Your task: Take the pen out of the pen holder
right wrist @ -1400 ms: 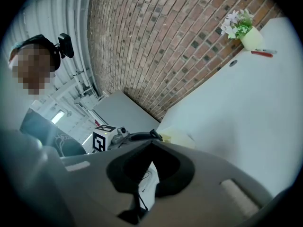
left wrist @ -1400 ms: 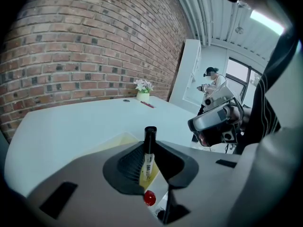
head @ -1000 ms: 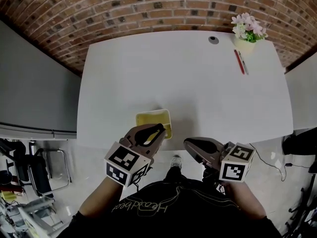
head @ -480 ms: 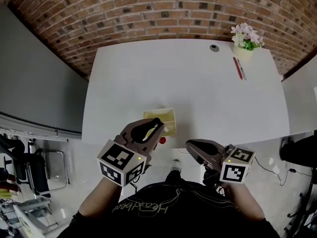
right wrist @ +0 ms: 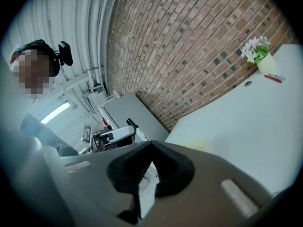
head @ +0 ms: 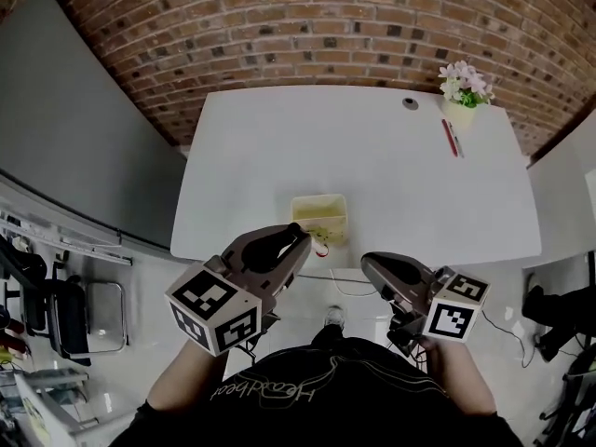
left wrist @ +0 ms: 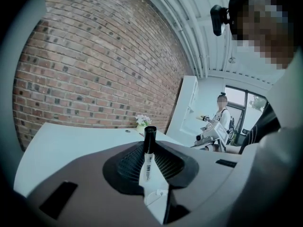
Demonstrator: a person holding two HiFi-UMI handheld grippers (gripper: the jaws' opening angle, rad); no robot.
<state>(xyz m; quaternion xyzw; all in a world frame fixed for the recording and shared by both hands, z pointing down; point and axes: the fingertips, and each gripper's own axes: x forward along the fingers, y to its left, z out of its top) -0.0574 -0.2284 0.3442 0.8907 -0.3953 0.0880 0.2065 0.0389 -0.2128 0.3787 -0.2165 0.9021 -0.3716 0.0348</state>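
Observation:
My left gripper is shut on a pen with a white barrel and black cap, held above the near edge of the white table. The pen stands upright between the pads in the left gripper view, and its red end pokes out by the jaw tips in the head view. Just beyond the tips stands the yellow pen holder, apart from the gripper. My right gripper hovers off the table's near edge, shut with nothing between its fingers.
A small pot of flowers stands at the far right corner, with a red pen lying beside it and a cable grommet nearby. Brick wall lies behind the table. A chair is on the floor at the left.
Both grippers have risen. The left one has lifted away from the pen holder with the pen in it; the holder now shows clear beyond the tips.

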